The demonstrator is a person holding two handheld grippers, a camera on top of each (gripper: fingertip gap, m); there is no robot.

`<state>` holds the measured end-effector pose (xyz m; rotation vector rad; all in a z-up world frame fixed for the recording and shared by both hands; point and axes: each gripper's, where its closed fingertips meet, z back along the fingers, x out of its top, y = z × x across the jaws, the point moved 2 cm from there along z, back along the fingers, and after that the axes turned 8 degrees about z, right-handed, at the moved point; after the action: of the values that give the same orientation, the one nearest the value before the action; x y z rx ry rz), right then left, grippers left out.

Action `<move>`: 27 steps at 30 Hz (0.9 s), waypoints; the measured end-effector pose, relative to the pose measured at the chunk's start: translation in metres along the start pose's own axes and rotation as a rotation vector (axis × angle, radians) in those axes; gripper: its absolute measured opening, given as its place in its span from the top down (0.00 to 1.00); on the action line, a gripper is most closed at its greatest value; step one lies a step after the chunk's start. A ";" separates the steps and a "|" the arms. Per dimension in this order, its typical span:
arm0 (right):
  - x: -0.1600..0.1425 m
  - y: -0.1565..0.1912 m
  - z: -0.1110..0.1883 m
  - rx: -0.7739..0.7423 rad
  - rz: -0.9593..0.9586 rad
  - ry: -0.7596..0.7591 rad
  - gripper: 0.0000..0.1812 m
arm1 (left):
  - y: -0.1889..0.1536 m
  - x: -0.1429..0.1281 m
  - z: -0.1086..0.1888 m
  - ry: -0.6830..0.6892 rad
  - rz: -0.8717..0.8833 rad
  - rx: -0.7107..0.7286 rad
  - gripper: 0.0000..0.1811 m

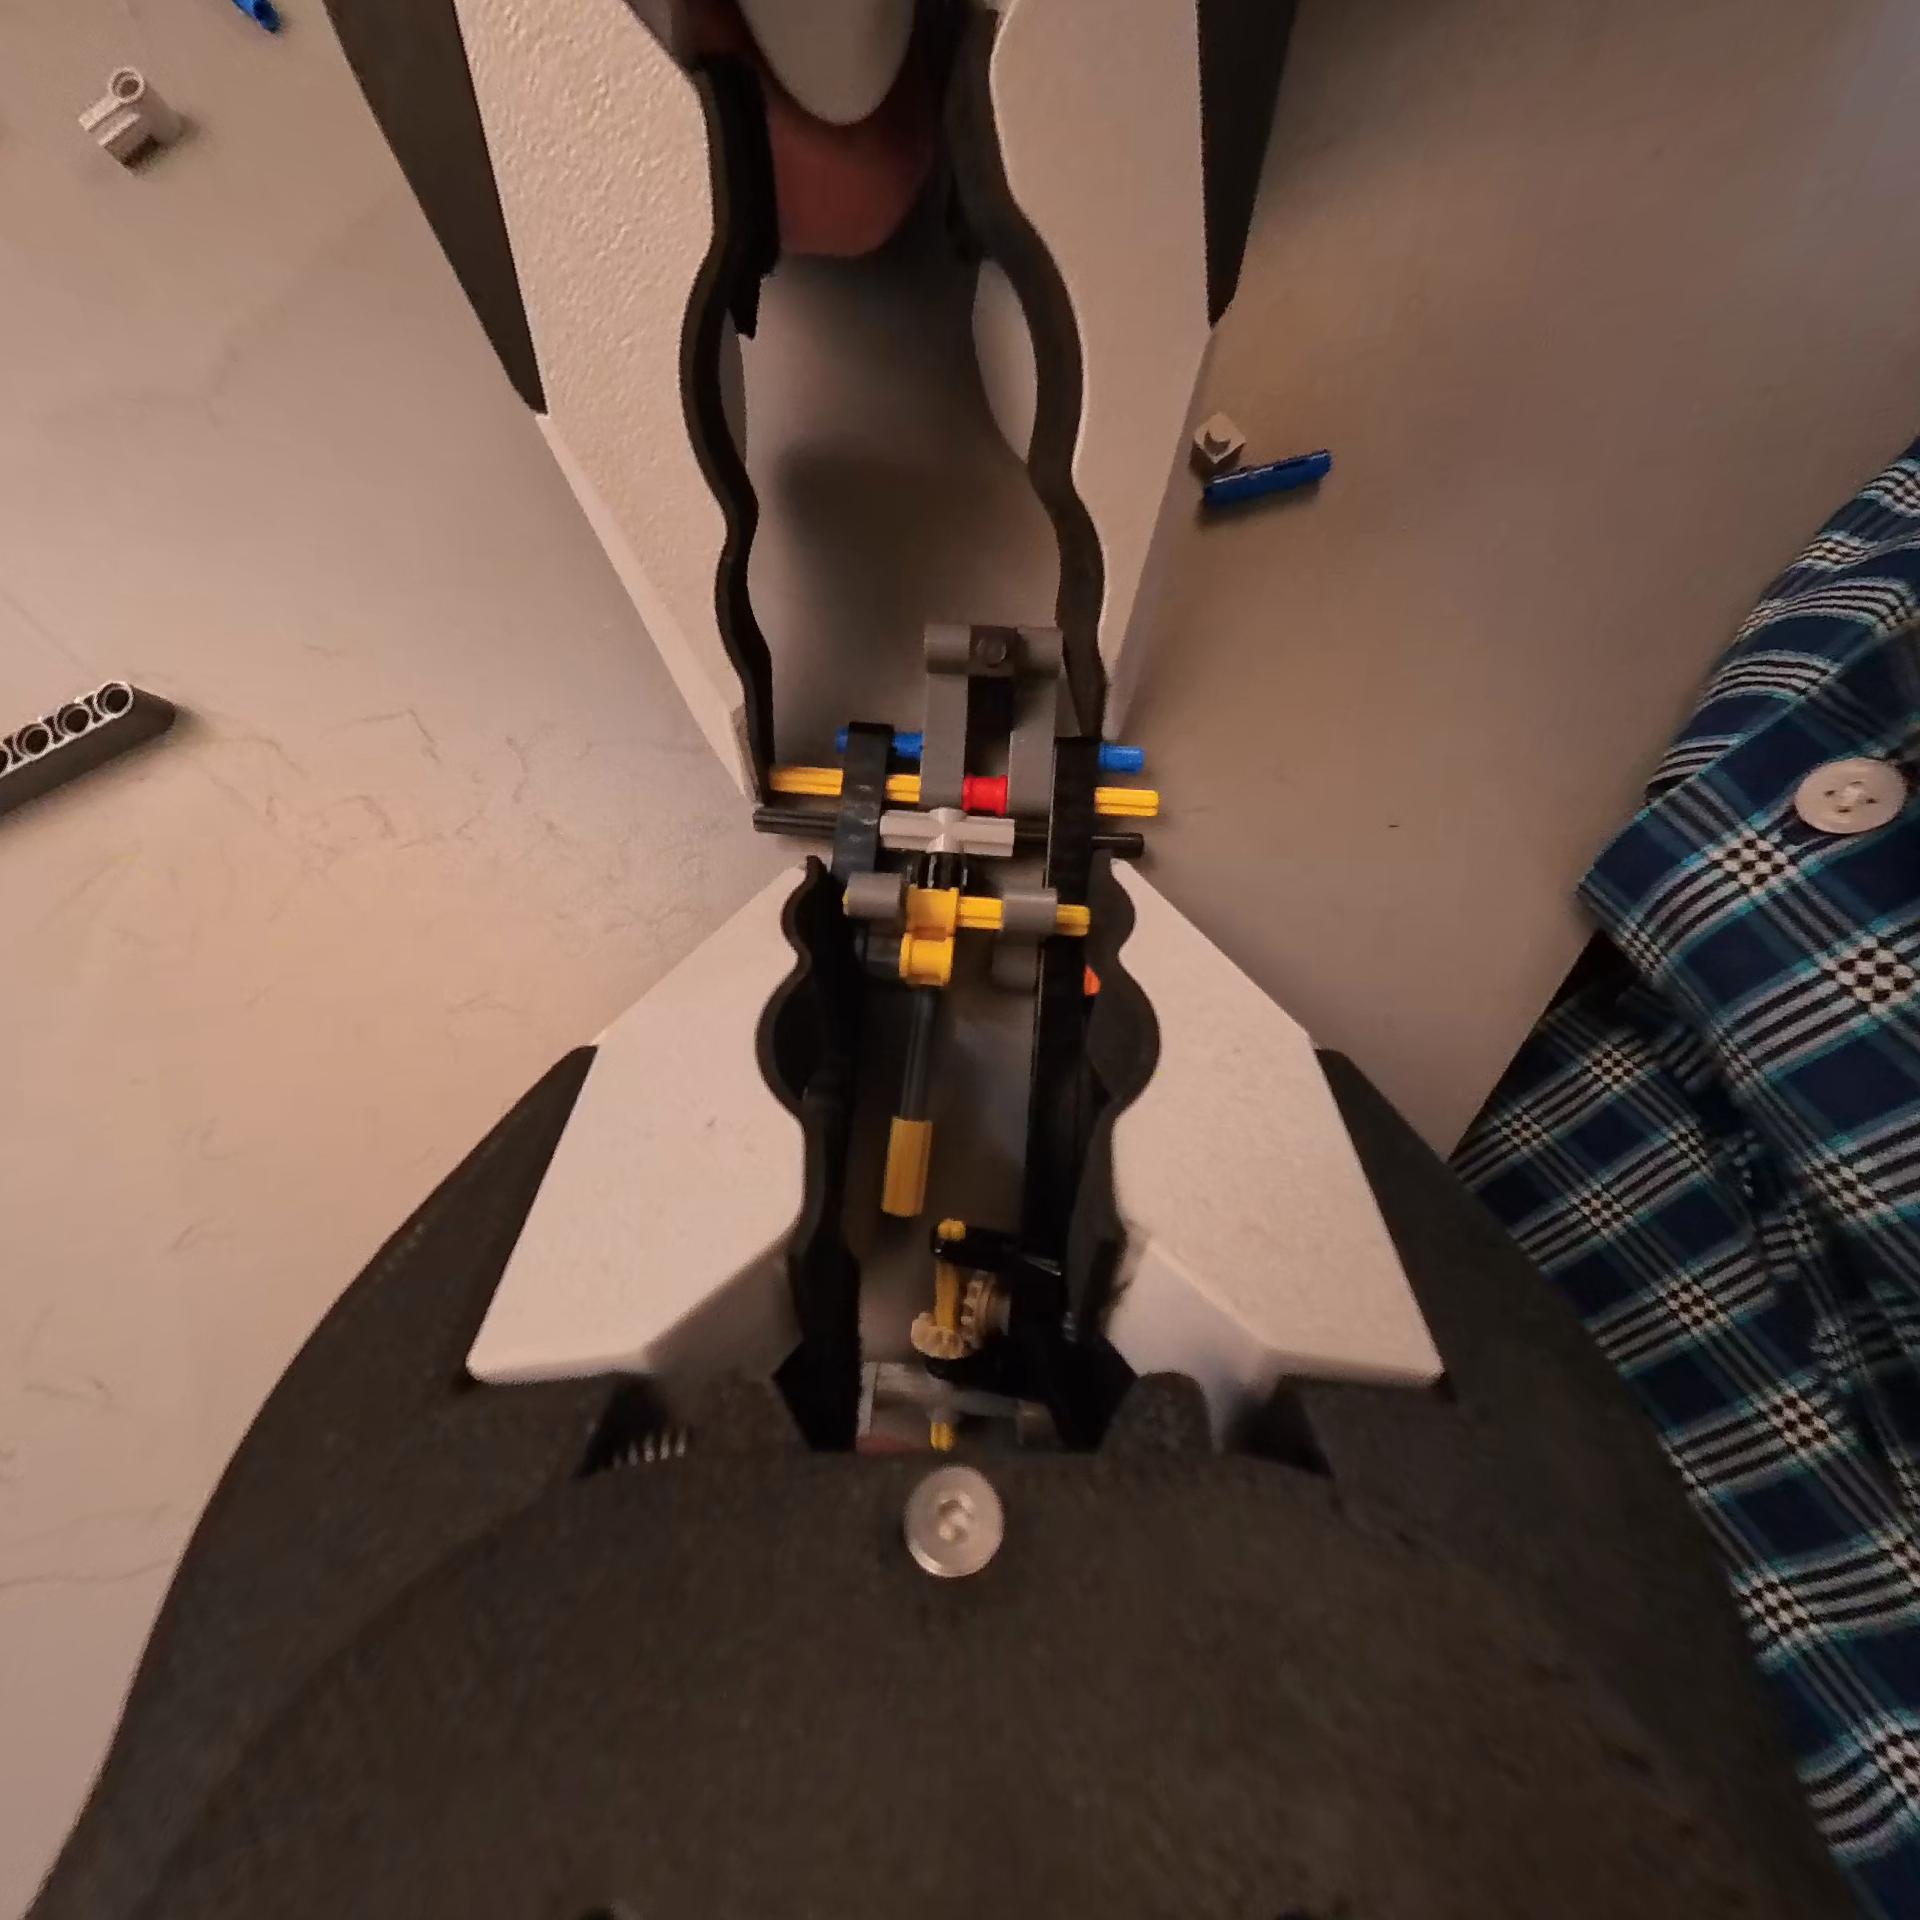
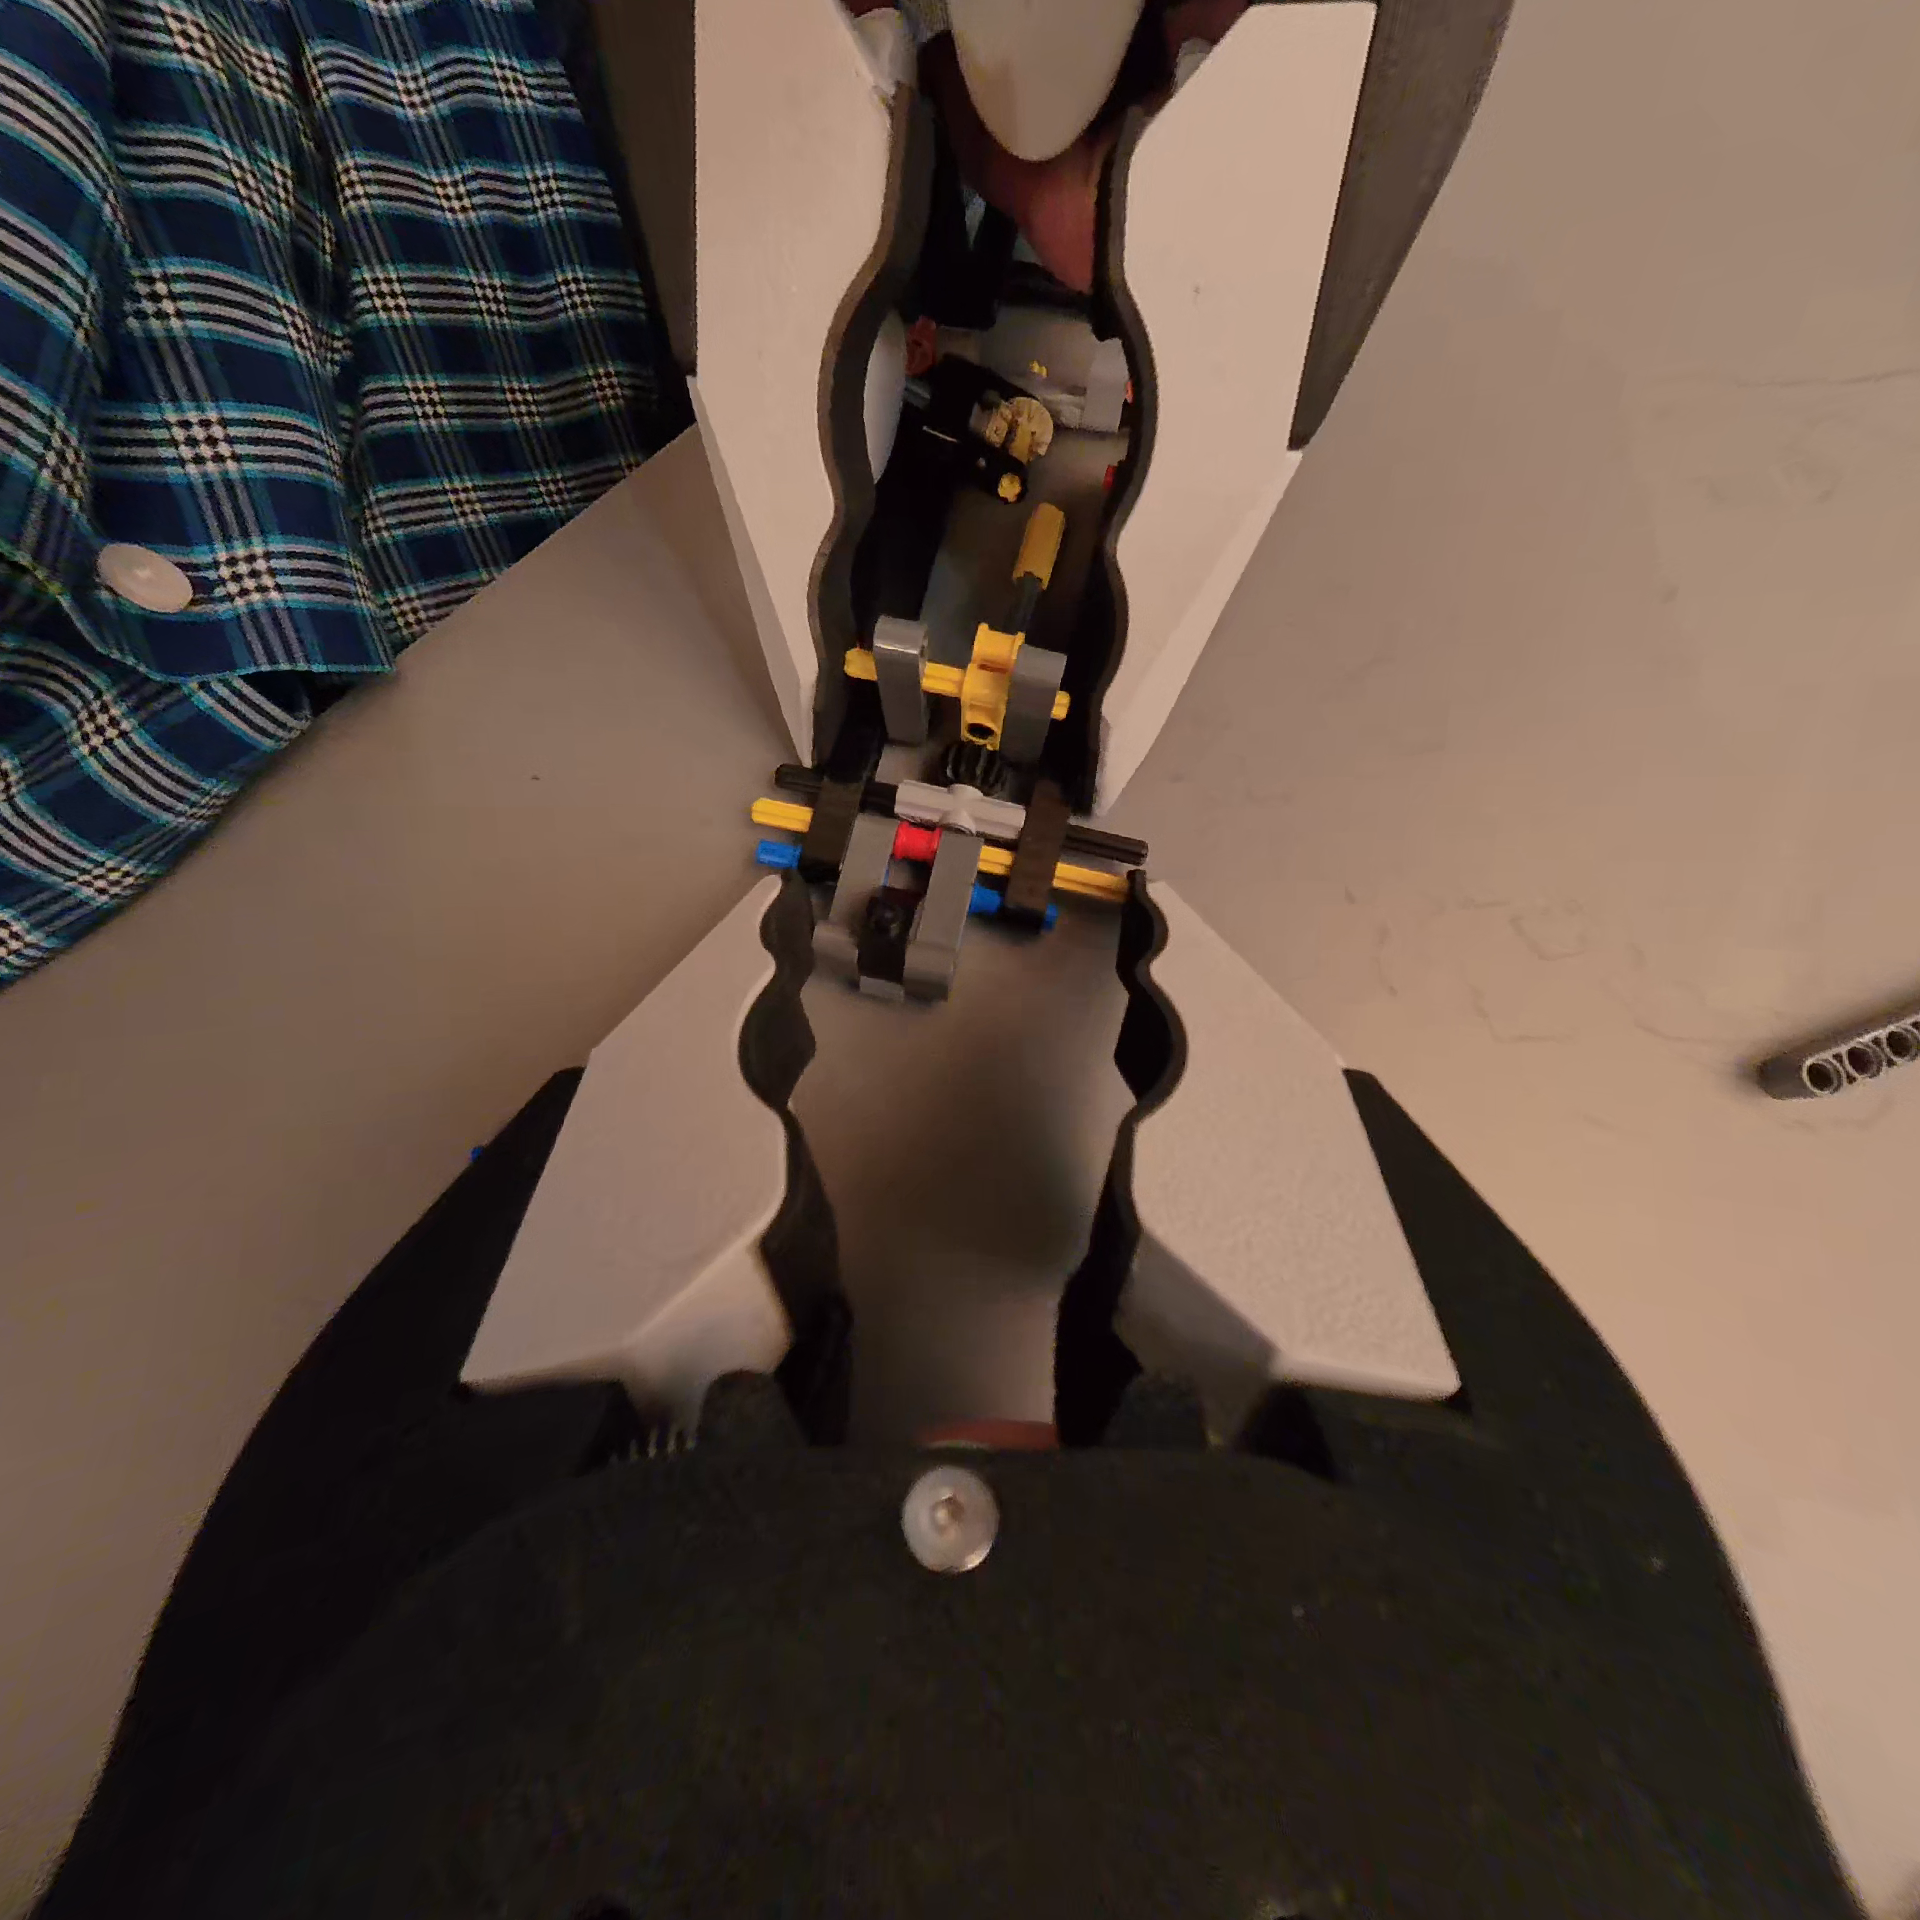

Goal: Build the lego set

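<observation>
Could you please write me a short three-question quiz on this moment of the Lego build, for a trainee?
1. True or false: the left gripper is shut on the black, grey and yellow Lego assembly, which reaches deep between its fingers.
2. Which piece lies beside the small grey cube-shaped piece on the beige table? A: a red wheel. B: a blue flat bar. C: a green plate.
3. Fill in: the right gripper faces the left one, and the grey ______ frame at the assembly's end lies between its fingertips.

Key: 1 true; 2 B; 3 U-shaped.
</observation>
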<state>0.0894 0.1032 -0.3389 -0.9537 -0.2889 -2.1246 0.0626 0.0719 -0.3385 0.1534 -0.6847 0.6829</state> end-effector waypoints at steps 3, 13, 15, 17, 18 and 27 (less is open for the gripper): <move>0.000 -0.001 0.000 0.000 -0.009 -0.004 0.68 | 0.000 0.000 0.000 0.000 0.005 0.002 0.73; -0.002 -0.009 0.002 -0.018 -0.074 0.008 0.58 | 0.003 0.000 0.002 0.037 -0.007 -0.001 0.70; -0.002 -0.009 0.001 -0.014 -0.055 0.014 0.58 | 0.004 0.000 0.001 0.032 -0.006 0.001 0.70; 0.001 -0.007 -0.002 -0.007 -0.030 0.013 0.59 | 0.004 0.000 0.001 0.032 -0.007 0.002 0.71; 0.003 -0.005 -0.003 0.002 -0.010 0.008 0.60 | 0.005 0.000 0.001 0.033 -0.010 0.003 0.73; 0.004 -0.003 -0.004 0.040 0.035 -0.001 0.65 | 0.004 0.000 0.000 0.025 -0.020 -0.003 0.73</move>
<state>0.0838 0.1011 -0.3388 -0.9307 -0.3120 -2.0784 0.0599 0.0752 -0.3391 0.1488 -0.6595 0.6638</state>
